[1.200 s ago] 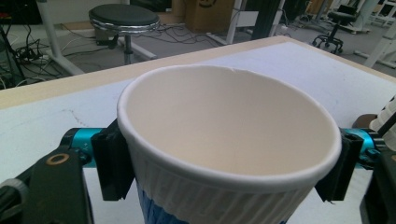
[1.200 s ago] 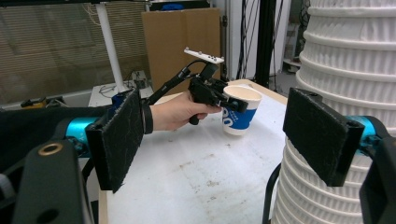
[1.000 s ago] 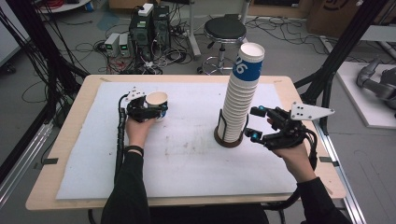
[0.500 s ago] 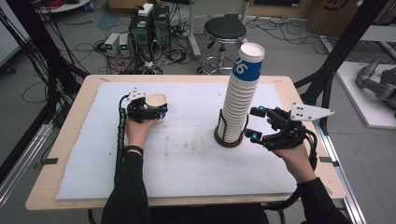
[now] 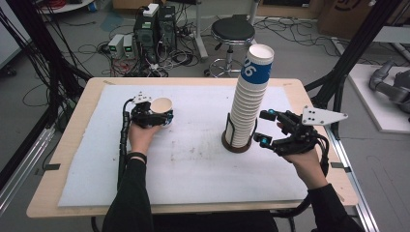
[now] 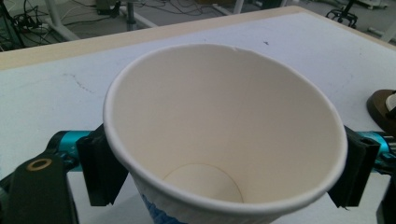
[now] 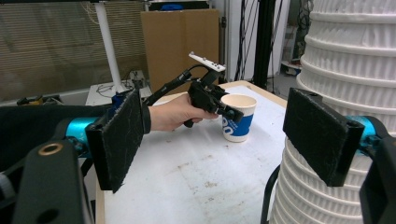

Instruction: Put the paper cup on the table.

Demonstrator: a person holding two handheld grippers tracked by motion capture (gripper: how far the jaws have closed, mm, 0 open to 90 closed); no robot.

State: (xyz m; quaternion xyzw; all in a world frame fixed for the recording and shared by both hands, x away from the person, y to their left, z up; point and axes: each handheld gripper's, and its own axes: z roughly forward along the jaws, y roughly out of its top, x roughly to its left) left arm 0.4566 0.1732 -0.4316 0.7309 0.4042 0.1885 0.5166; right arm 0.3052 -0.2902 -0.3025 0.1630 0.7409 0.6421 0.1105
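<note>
We set a single cup [image 5: 162,109] upright near the bench's far left corner, left gripper [image 5: 153,116] jaws just opening off it, while our right gripper [image 5: 265,128] waits spread beside the stack [image 5: 247,104].

High view overhead; gripper views low — sharing cup [image 5: 163,107].

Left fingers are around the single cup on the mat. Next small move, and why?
Probably draw the left gripper back off the cup. Its jaws have just been opening, the cup stands upright on the mat, and the fingers look barely on its wall, so it seems released. The right gripper waits open beside the stack.
</note>
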